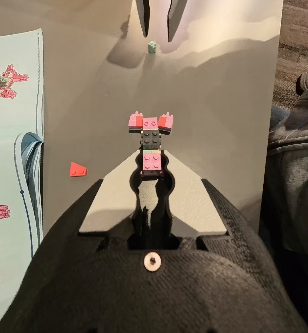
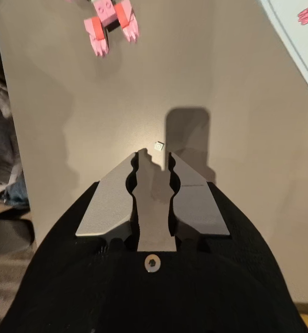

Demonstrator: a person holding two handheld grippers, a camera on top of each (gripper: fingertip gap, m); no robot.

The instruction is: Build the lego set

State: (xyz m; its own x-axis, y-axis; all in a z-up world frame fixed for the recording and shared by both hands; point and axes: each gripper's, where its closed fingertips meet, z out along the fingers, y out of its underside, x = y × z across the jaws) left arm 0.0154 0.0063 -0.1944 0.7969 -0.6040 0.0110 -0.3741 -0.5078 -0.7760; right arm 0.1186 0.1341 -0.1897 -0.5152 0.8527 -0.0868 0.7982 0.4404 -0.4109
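Observation:
My left gripper (image 1: 151,153) is shut on the pink rear end of a part-built pink, red and dark grey lego model (image 1: 150,137). It holds the model above the table, with two pink clawed limbs at the far end. The model also shows blurred at the top of the right wrist view (image 2: 111,21). A small pale green brick (image 1: 151,47) lies on the table farther off. In the right wrist view it (image 2: 159,146) sits just beyond my right gripper (image 2: 153,153), which is open and empty above it. The right gripper's fingertips (image 1: 146,27) hang in at the top of the left wrist view.
A red wedge plate (image 1: 78,170) lies on the beige table (image 1: 212,108) to the left of the model. An open instruction booklet (image 1: 12,144) lies at the table's left side; it also shows in the right wrist view (image 2: 297,45). A person's clothed legs (image 1: 293,171) are beyond the table's right edge. The tips of one gripper are about 15 centimeters away from the tips of the other.

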